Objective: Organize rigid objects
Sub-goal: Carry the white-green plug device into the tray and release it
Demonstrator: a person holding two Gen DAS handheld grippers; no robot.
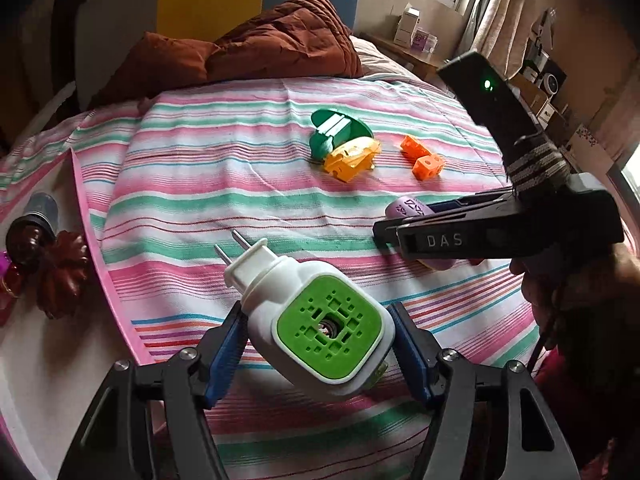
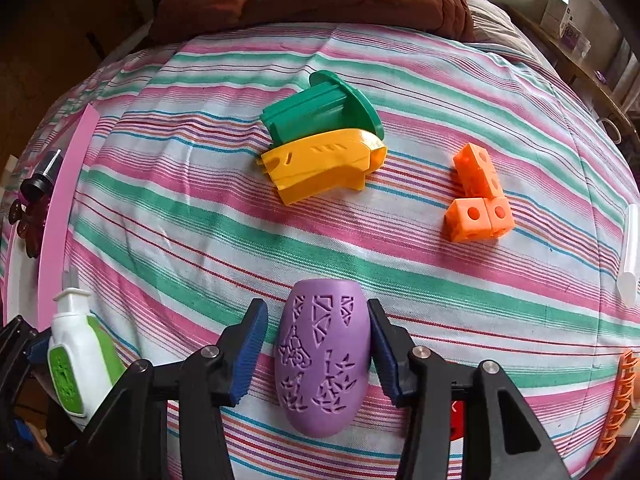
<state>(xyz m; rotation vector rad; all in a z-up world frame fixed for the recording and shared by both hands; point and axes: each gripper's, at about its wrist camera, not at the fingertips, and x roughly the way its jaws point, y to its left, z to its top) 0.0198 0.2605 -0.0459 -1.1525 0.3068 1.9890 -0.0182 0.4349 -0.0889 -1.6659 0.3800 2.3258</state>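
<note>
The left gripper [image 1: 320,344] is clenched on a white plug-in device [image 1: 316,320] with a green vented face, lifted above the striped bed [image 1: 240,184]; its 2 metal prongs point toward 11 o'clock. Only the blue pads [image 1: 226,350] touch its rounded sides, and the body sits tilted between them, so it could twist or slide out if the grip eases.

The right gripper [image 2: 318,356] straddles a purple egg-shaped shell [image 2: 322,360] with cut-out patterns. Its right finger touches the shell; a sliver of gap shows on the left, so I cannot tell whether it is truly held. A smooth curved shape like this may squirt forward as the fingers close.

At 12 o'clock in the right wrist view lie a green flanged piece [image 2: 320,114] touching a yellow casing [image 2: 320,164], with orange cubes [image 2: 478,200] at 2 o'clock. A pink tray [image 1: 96,240] sits at 9 o'clock; the soft bedding could let dropped pieces roll.
</note>
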